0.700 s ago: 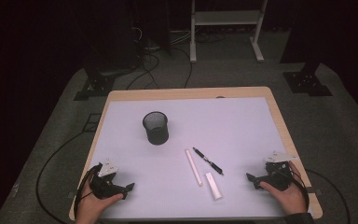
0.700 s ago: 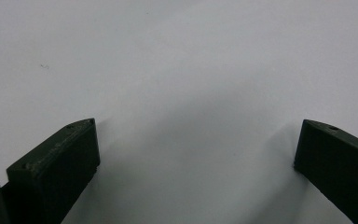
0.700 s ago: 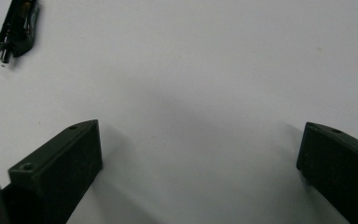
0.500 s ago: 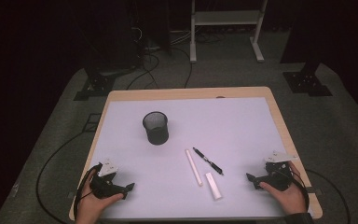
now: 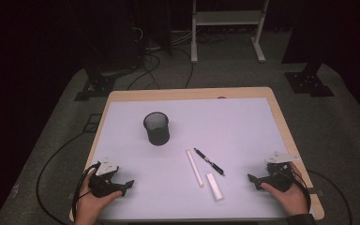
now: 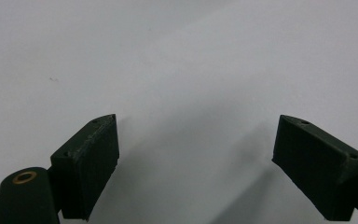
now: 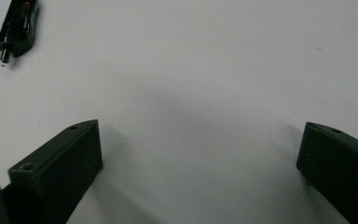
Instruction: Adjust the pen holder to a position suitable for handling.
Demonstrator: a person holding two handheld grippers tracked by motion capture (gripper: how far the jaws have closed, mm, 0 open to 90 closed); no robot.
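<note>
Two grippers, left [image 5: 122, 186] and right [image 5: 255, 180], rest on a white table [image 5: 243, 122]. Between them lie a pen [image 5: 209, 161], stick [image 5: 194, 168] and eraser [image 5: 214, 187], near a mesh cup [image 5: 156, 128].

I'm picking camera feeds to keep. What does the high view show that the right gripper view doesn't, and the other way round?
High view alone: the mesh cup, two white sticks, the left gripper, both hands and the floor cables. Right gripper view alone: a close look between the right gripper jaws, standing open with nothing between them. Shared: the white table top, the black pen, seen only as its end in the right gripper view, and the right gripper itself.
</note>
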